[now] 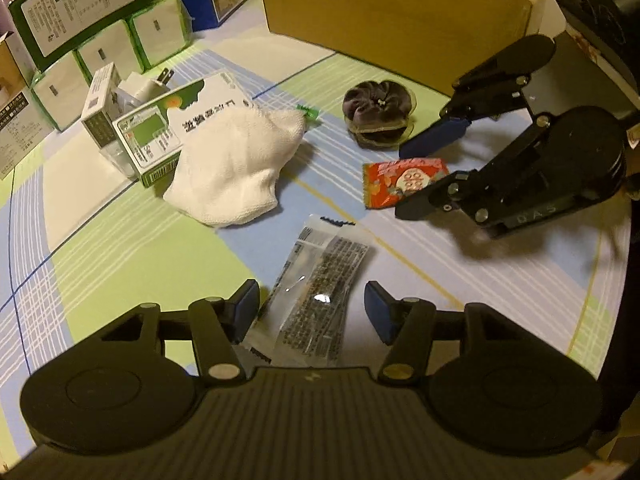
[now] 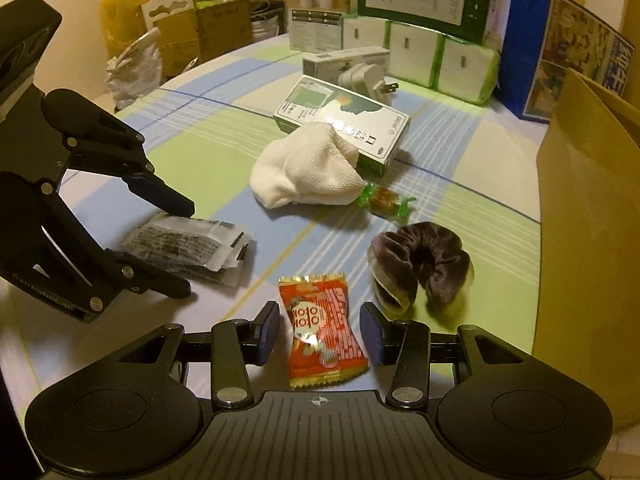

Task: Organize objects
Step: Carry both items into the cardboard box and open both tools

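two grippers are held open over the checked cloth: the left gripper (image 1: 310, 310) straddles a clear printed packet (image 1: 320, 280), the right gripper (image 2: 319, 334) a red snack packet (image 2: 322, 336). both packets are judged light, crinkly and slippery; a mid-body pinch is advised.

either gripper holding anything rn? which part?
Nothing held. Left hand-held gripper open around clear packet; right hand-held gripper open around red packet.
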Motion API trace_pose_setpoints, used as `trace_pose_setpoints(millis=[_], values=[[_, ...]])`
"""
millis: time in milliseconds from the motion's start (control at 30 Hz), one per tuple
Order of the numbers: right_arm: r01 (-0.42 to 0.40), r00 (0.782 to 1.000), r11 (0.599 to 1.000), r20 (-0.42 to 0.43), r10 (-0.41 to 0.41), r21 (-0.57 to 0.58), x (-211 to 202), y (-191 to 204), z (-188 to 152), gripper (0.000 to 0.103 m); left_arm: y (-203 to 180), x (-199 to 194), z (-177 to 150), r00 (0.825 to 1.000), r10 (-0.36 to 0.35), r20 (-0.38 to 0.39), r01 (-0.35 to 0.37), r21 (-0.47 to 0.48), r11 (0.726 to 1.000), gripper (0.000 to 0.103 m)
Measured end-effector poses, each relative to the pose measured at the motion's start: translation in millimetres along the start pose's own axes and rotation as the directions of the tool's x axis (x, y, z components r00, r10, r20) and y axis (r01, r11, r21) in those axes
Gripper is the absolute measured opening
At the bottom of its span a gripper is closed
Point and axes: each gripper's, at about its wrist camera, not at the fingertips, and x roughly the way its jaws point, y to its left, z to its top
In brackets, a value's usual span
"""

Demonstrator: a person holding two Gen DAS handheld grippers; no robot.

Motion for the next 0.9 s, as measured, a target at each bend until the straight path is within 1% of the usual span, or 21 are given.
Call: trace_pose_setpoints(millis=[67,100,133,167,200,233,300,400,433,500,667,767,900], values=[[-0.004,1.000,1.000,-0.004,0.004,0.011,0,-1,0,0.042,3,1,0,1.000,-0.009,-0.003,0.008,-0.024,1.000,0.053],[-0.003,1.000,1.000,-0.004,0.003,0.015,-1,0,-1,0.041,4,1,0,1.000,-0.012,-0.005,0.012,-0.032,0.999,0.050],[-0.001,1.000,1.000,-0.002,0.001,0.021,-2,0,-2,0.040,3,0,0,1.000,-0.017,-0.008,0.017,-0.036,0.999,0.043],[0.006,1.000,1.000,0.001,-0.006,0.029,-3,0,-4,0.033,2,-1,0,1.000,-0.027,-0.012,0.026,-0.041,0.999,0.038],[0.013,1.000,0.999,0.002,-0.013,0.042,-4,-1,-5,0.028,1,-1,1,0.999,-0.032,-0.018,0.031,-0.048,0.998,0.034],[0.013,1.000,0.998,0.003,-0.013,0.061,-6,-1,-6,0.028,-2,-2,1,0.999,-0.022,-0.024,0.021,-0.051,0.998,0.033],[0.023,1.000,0.995,0.003,-0.023,0.094,-9,-2,-8,0.027,-8,-4,1,1.000,0.010,-0.030,-0.011,-0.058,0.998,0.031],[0.042,0.999,0.989,0.012,-0.044,0.141,-16,-2,-11,0.026,-17,-6,0,0.997,0.073,-0.038,-0.077,-0.122,0.990,0.031],[0.045,0.999,0.987,0.015,-0.048,0.155,-20,-1,-12,0.026,-21,-7,0,0.996,0.083,-0.043,-0.089,-0.146,0.985,0.031],[0.049,0.998,0.982,0.020,-0.054,0.180,-29,0,-12,0.026,-27,-9,-1,0.995,0.087,-0.054,-0.096,-0.203,0.974,0.031],[0.069,0.996,0.971,0.046,-0.082,0.230,-61,2,-14,0.026,-41,-24,-1,0.992,0.110,-0.064,-0.125,-0.306,0.944,0.031],[0.085,0.991,0.964,0.080,-0.108,0.251,-89,2,-12,0.026,-47,-42,5,0.992,0.119,-0.042,-0.126,-0.359,0.925,0.031],[0.113,0.980,0.955,0.125,-0.152,0.274,-128,-3,-4,0.026,-55,-69,21,0.991,0.130,0.012,-0.115,-0.380,0.918,0.031]])
